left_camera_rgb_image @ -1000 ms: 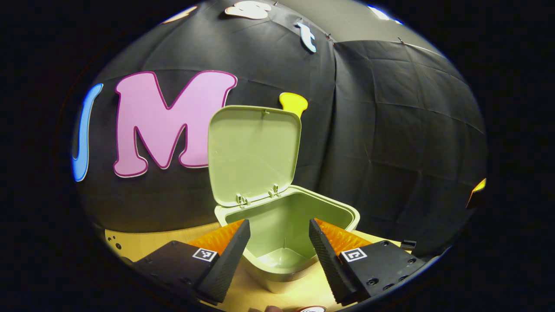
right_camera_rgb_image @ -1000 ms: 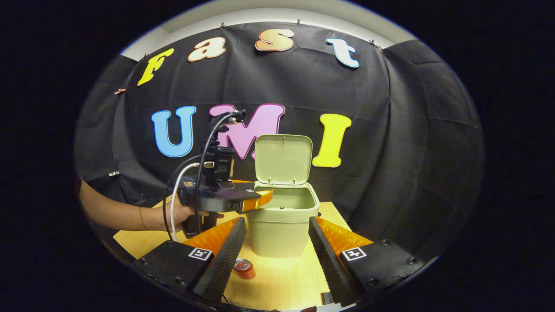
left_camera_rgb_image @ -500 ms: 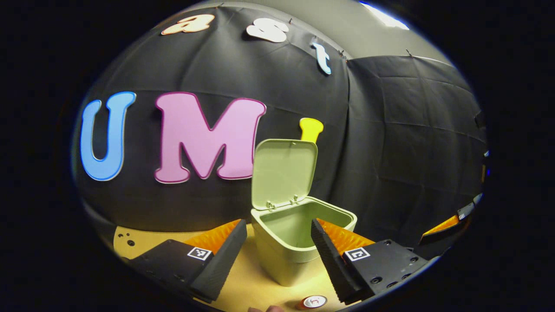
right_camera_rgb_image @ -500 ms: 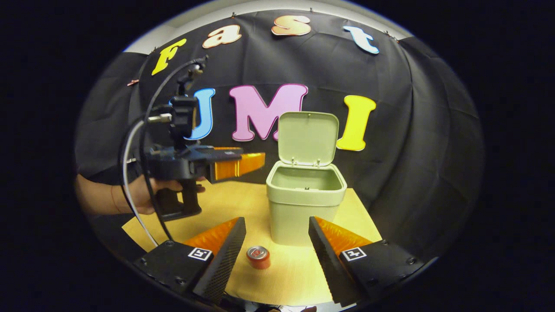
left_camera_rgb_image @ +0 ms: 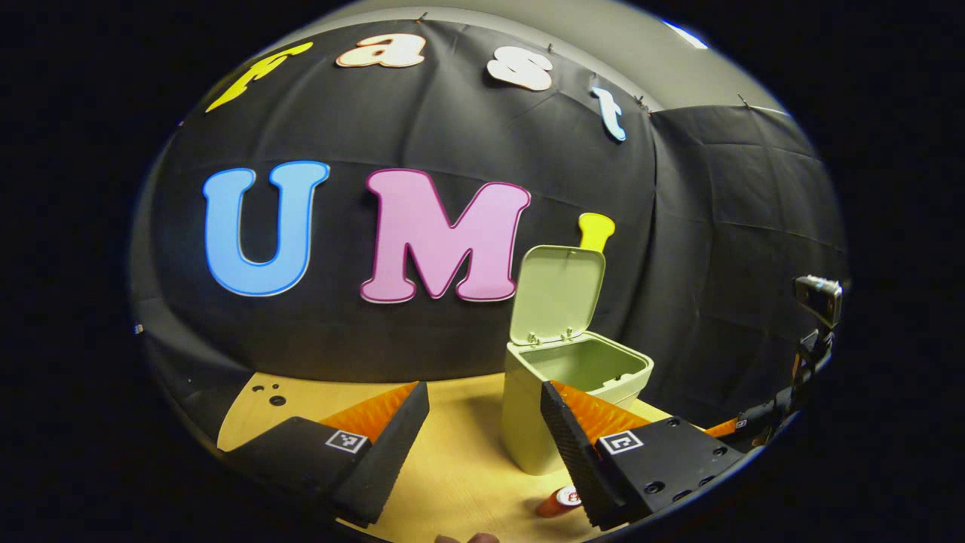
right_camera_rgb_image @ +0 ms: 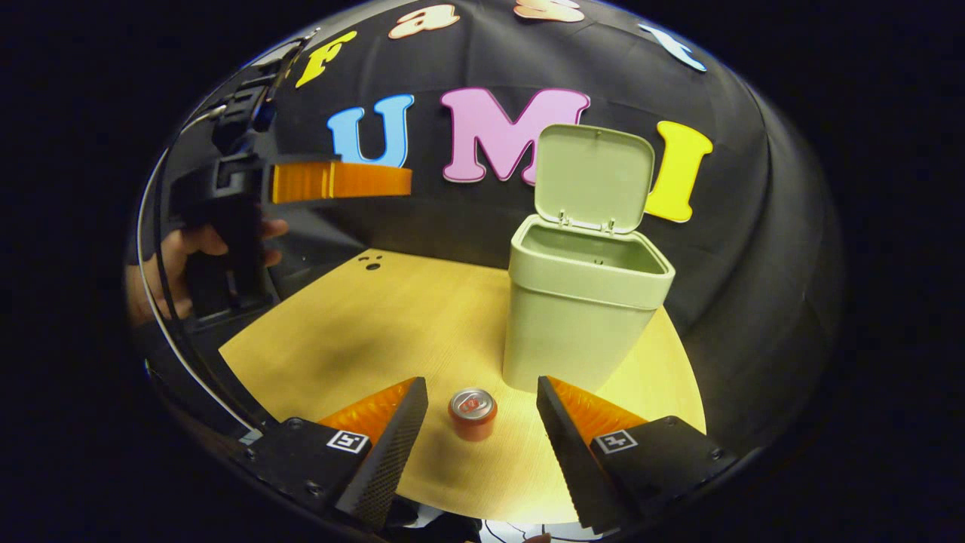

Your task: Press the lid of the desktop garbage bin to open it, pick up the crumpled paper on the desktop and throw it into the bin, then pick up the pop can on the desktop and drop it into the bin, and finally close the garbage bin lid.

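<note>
The pale green bin (right_camera_rgb_image: 580,317) stands on the wooden table with its lid (right_camera_rgb_image: 593,177) swung up and back. A red pop can (right_camera_rgb_image: 473,413) stands upright in front of the bin, just ahead of my open right gripper (right_camera_rgb_image: 482,422) and between the lines of its fingers. My left gripper (left_camera_rgb_image: 482,430) is open and holds nothing, pulled back left of the bin (left_camera_rgb_image: 562,400); the can (left_camera_rgb_image: 558,500) peeks out beside its right finger. In the right gripper view the left gripper (right_camera_rgb_image: 332,181) hovers high at the left, held by a hand (right_camera_rgb_image: 181,249).
The wooden table (right_camera_rgb_image: 392,317) has two small holes (right_camera_rgb_image: 371,262) near its far left edge. Black cloth walls close in behind and to the right of the bin. The right gripper's body (left_camera_rgb_image: 784,407) shows at the far right of the left gripper view.
My left gripper has drawn back and left, away from over the bin's opening. My right gripper has moved down and toward the can, which now sits between its fingers' lines.
</note>
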The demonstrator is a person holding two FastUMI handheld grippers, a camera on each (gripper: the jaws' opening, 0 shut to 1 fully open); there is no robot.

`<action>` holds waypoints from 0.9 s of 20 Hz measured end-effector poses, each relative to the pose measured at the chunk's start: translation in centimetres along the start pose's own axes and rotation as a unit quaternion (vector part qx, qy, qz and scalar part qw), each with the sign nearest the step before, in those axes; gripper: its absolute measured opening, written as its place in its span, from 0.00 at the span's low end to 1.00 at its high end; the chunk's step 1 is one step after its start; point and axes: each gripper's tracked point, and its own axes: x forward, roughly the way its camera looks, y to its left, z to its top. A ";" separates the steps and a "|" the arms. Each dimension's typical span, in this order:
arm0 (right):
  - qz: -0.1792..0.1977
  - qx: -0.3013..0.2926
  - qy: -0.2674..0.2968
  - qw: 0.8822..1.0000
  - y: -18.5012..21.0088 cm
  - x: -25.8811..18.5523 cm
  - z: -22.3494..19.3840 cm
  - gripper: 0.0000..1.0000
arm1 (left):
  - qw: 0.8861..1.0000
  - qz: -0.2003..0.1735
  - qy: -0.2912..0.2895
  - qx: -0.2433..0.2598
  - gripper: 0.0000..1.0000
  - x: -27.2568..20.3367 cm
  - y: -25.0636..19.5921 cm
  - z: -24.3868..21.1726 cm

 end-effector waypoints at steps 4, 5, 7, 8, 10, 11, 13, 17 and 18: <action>0.024 -0.012 0.031 0.999 0.6 3.0 -2.3 0.92 | 0.999 0.043 0.018 -0.014 0.96 -2.3 3.0 -1.9; 0.026 -0.009 0.038 0.999 0.5 3.6 -2.8 0.93 | 0.998 0.052 0.021 -0.016 0.96 -2.8 3.6 -2.3; 0.028 -0.002 0.053 0.998 0.5 5.1 -3.8 0.92 | 0.997 0.071 0.027 -0.020 0.96 -3.7 5.0 -2.9; 0.029 -0.002 0.060 0.998 0.5 5.5 -4.3 0.92 | 0.996 0.081 0.029 -0.022 0.96 -4.0 5.5 -3.2; 0.030 -0.003 0.076 0.997 0.4 6.7 -5.3 0.92 | 0.995 0.095 0.033 -0.030 0.96 -4.6 6.4 -3.7; 0.033 -0.002 0.086 0.996 0.5 7.3 -6.1 0.93 | 0.994 0.099 0.035 -0.034 0.96 -4.9 6.7 -3.9; 0.039 -0.003 0.103 0.994 0.7 8.2 -7.1 0.93 | 0.993 0.107 0.039 -0.035 0.96 -5.2 7.0 -4.0; 0.046 -0.012 0.125 0.991 1.3 9.8 -8.5 0.93 | 0.992 0.118 0.043 -0.032 0.96 -5.7 7.9 -4.2; 0.045 -0.015 0.128 0.991 1.3 10.3 -8.7 0.93 | 0.991 0.119 0.045 -0.033 0.95 -5.6 8.0 -4.3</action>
